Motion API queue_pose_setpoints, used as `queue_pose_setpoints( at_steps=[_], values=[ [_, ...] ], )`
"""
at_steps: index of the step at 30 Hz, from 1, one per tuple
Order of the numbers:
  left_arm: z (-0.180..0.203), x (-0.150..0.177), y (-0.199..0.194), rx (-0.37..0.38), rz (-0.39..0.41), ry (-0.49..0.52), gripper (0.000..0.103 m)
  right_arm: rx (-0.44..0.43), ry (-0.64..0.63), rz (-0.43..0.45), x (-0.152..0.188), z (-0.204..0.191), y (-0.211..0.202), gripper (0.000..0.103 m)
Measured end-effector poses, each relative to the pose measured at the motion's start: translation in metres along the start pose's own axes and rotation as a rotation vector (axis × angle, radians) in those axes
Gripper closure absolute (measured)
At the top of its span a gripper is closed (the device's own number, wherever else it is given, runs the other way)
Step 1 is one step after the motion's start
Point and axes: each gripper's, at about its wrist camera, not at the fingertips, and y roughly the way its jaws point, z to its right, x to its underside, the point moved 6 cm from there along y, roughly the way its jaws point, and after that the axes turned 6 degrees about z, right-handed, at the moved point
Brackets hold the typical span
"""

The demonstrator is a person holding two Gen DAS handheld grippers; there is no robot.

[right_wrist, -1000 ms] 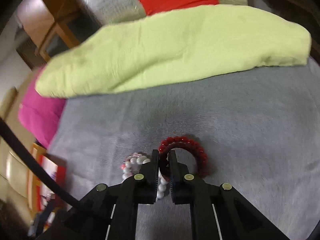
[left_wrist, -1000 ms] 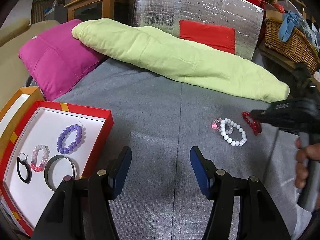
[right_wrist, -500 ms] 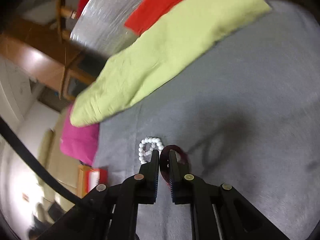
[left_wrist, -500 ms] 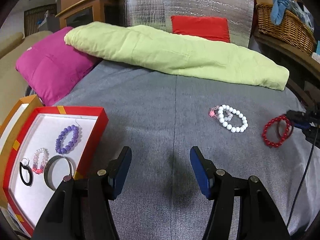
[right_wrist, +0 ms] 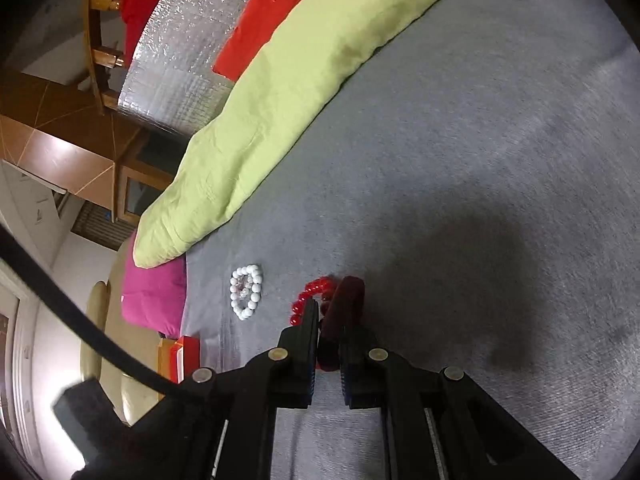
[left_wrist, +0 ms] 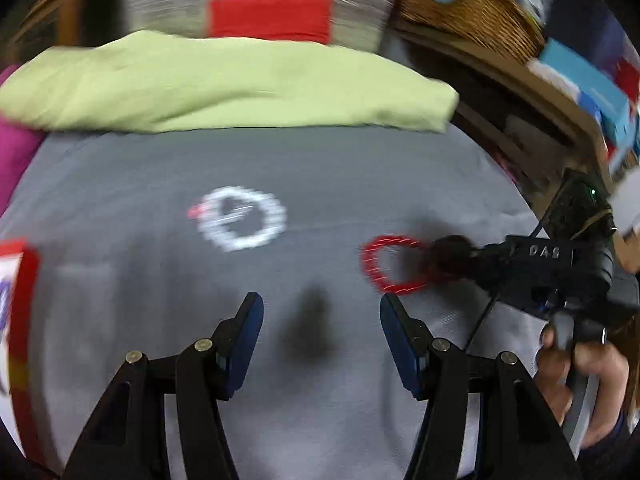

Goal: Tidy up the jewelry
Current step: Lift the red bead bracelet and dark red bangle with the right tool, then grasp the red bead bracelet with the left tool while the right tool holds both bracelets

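Note:
My right gripper [right_wrist: 329, 320] is shut on a red bead bracelet [right_wrist: 310, 296] and holds it above the grey bed cover [right_wrist: 460, 160]. In the left wrist view the red bracelet [left_wrist: 394, 264] hangs from the right gripper [left_wrist: 448, 258], just right of my open, empty left gripper [left_wrist: 322, 312]. A white bead bracelet [left_wrist: 244, 218] with a small pink-and-clear one inside it lies on the cover ahead of the left gripper; it also shows in the right wrist view [right_wrist: 246, 290]. The red jewelry box [left_wrist: 18, 320] is at the left edge, blurred.
A long green pillow [left_wrist: 224, 84] lies across the back, a magenta cushion [right_wrist: 154, 300] at its left end. A silver padded board with a red patch [left_wrist: 270, 16] stands behind. A wicker basket [left_wrist: 468, 12] and shelves are at the right.
The left wrist view has swung right, so the box slid to the frame edge. The right gripper, shut on the red bracelet, has moved in closer to the left gripper.

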Motion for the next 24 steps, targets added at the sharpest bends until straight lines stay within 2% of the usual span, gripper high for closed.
queue_pose_setpoints(
  at_steps=[3,8,9,10,11,12,17,24],
  values=[
    [0.029,-0.007,0.026,0.009,-0.034,0.047,0.041,-0.004,0.019,0.002,-0.002,0.008,-0.004,0.093],
    [0.039,-0.003,0.062,-0.014,-0.118,0.007,0.043,-0.015,0.047,-0.015,0.001,0.026,-0.007,0.093],
    [0.039,-0.001,0.066,-0.046,-0.113,0.028,0.052,-0.021,0.051,-0.014,0.001,0.027,-0.006,0.093],
    [0.039,0.0,0.07,-0.11,-0.115,0.076,0.076,-0.025,0.05,-0.013,0.001,0.028,-0.006,0.093],
    [0.039,0.001,0.07,-0.131,-0.111,0.089,0.088,-0.024,0.05,-0.01,0.001,0.028,-0.007,0.093],
    [0.038,0.001,0.069,-0.135,-0.113,0.084,0.094,-0.02,0.049,-0.005,0.0,0.029,-0.008,0.093],
    [0.012,0.002,0.052,-0.17,-0.111,0.038,0.094,-0.01,0.035,0.008,0.002,0.029,-0.02,0.094],
    [-0.011,0.018,0.0,-0.178,-0.032,-0.028,0.094,-0.025,-0.024,0.033,0.008,0.0,-0.042,0.094]
  ],
)
